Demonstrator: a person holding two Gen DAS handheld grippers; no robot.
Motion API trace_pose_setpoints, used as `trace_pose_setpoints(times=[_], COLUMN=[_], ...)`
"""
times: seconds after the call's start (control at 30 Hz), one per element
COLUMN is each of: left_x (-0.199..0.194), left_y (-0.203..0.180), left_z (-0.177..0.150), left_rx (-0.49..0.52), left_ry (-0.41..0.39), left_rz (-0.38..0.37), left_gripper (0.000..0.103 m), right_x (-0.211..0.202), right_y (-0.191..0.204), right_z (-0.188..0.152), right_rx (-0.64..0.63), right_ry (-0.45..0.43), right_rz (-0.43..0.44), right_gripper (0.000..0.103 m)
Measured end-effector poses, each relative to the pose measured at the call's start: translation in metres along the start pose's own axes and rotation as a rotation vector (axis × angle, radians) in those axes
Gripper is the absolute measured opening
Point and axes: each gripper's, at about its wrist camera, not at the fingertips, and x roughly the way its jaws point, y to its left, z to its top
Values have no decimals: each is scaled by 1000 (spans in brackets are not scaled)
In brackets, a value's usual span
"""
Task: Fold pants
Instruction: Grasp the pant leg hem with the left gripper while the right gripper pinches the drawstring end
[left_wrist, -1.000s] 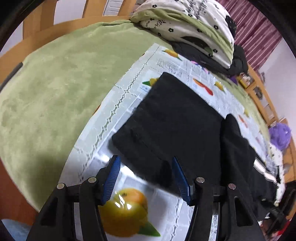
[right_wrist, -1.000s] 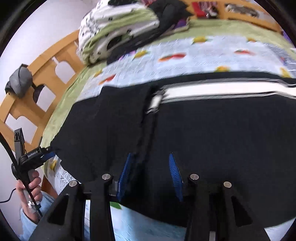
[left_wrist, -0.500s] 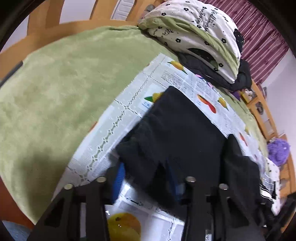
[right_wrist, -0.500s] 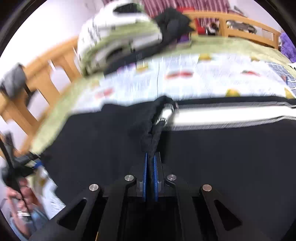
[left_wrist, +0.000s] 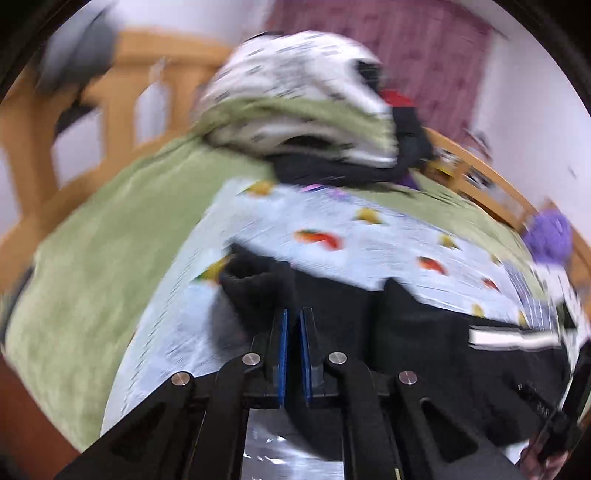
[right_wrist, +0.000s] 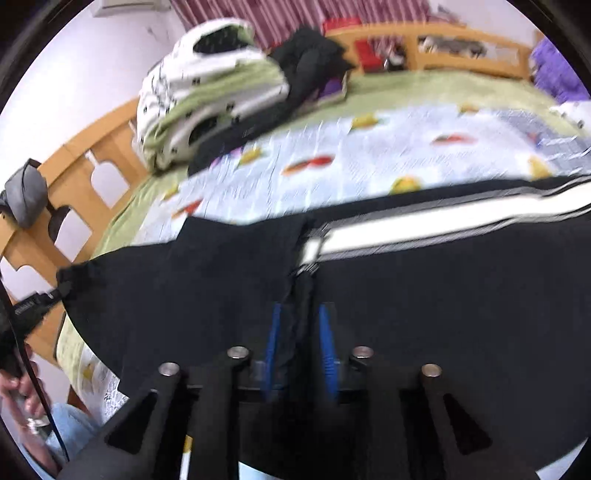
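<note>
The black pants (right_wrist: 443, 280) with a white side stripe (right_wrist: 436, 221) lie across the fruit-print sheet (right_wrist: 369, 147) on the bed. My left gripper (left_wrist: 293, 321) is shut on a raised corner of the pants (left_wrist: 258, 284) at their left end. My right gripper (right_wrist: 300, 321) pinches a bunched fold of the pants (right_wrist: 301, 291) near the end of the stripe, its blue pads a little apart around the cloth. The left gripper also shows in the right wrist view (right_wrist: 55, 295), holding the lifted far-left corner.
A folded green and white quilt (left_wrist: 295, 99) and dark clothes (right_wrist: 310, 59) are piled at the head of the bed. A wooden bed frame (right_wrist: 92, 166) runs along the far side. A purple object (left_wrist: 546, 236) lies at the right. The green blanket (left_wrist: 92, 258) covers the left.
Both grippers have closed on the pants. The left one has lifted its corner off the sheet. The right gripper's pads are slightly wider apart than half a second ago. Both views are motion-blurred.
</note>
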Motion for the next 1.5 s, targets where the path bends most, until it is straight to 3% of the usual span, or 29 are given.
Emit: trace_pose_setpoints(times=[0.1,0.2,0.27,0.37,0.53,0.57,0.6,0.67,0.83,0.93,1.0,1.1,1.27,1.43,1.5], left_x=[-12,-9,1,9,28,28,28,25,28,39,47,55,74,82,80], left_y=[-68,-129,-163,-173,-112,-89,-74,-40,60,103,120,130,140,134,127], left_z=[6,-2,-16,-35,-42,-43,-44,-48,-60,-71,-77,-77,-69,-61,-57], left_rx=[161,268,343,351,117,62,30,-37,-262,-353,-394,-416,-482,-496,-459], left_ry=[-23,2,47,78,186,188,187,180,188,221,236,216,201,185,176], left_rz=[-110,-205,-207,-179,-144,-86,-48,11,125,112,64,-18,-67,-38,19], left_gripper=[4,4,4,5,7,18,36,48,48,48,48,48,48,45,22], right_x=[-21,-39,-48,-57,-71,-72,-73,-69,-52,-38,-29,-15,3,14,15], right_y=[-15,-36,-55,-81,-97,-97,-94,-84,-49,-28,-15,-1,8,9,10], right_z=[6,7,8,6,-2,-1,-1,0,2,1,1,1,-6,-7,-7], right_rx=[3,30,70,133,176,175,168,138,54,-2,-29,-60,-93,-78,-83], right_ry=[-25,-55,-67,-58,-65,-66,-67,-62,-33,-10,3,23,52,86,89], right_rz=[-29,-62,-67,-63,-43,-36,-32,-34,-44,-54,-60,-65,-93,-100,-103], right_gripper=[26,26,26,26,26,26,26,26,26,26,26,26,26,26,26])
